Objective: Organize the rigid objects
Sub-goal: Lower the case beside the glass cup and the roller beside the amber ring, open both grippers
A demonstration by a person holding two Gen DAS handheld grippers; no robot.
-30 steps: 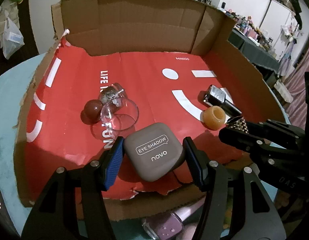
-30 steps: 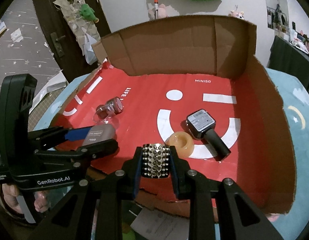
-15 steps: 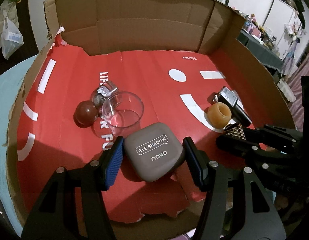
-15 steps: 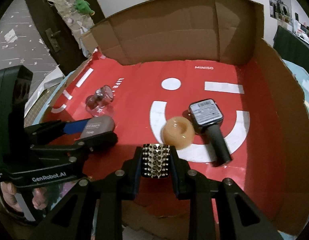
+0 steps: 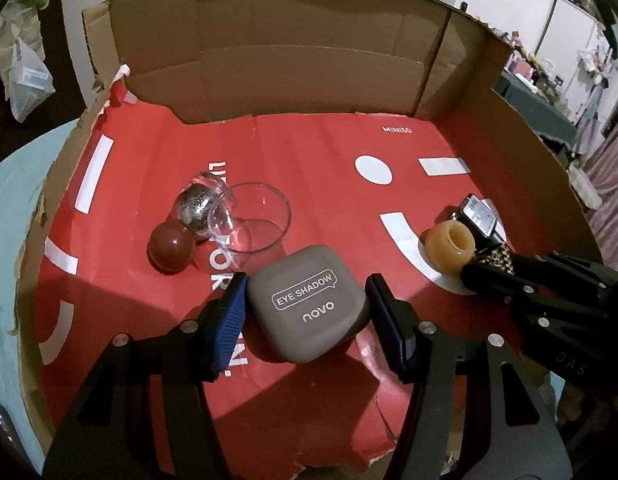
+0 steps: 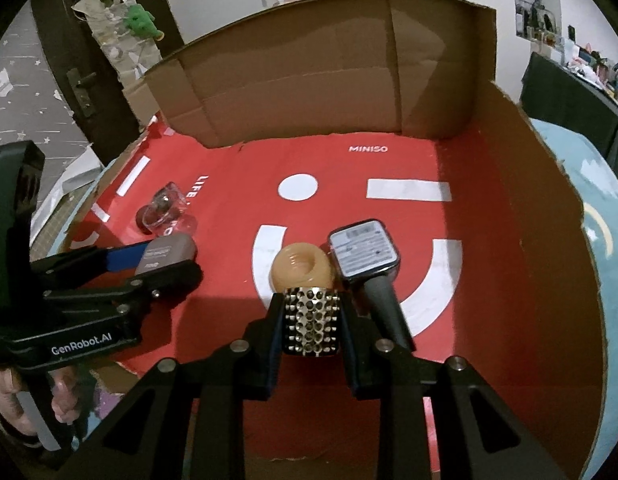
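Red-lined cardboard box point(image 5: 269, 60), taupe "EYE SHADOW" compact point(image 5: 307, 302), rounded square

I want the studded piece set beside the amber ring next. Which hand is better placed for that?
Right. The right gripper is shut on the studded piece, just in front of the amber ring. The left gripper is occupied with the eye shadow case.
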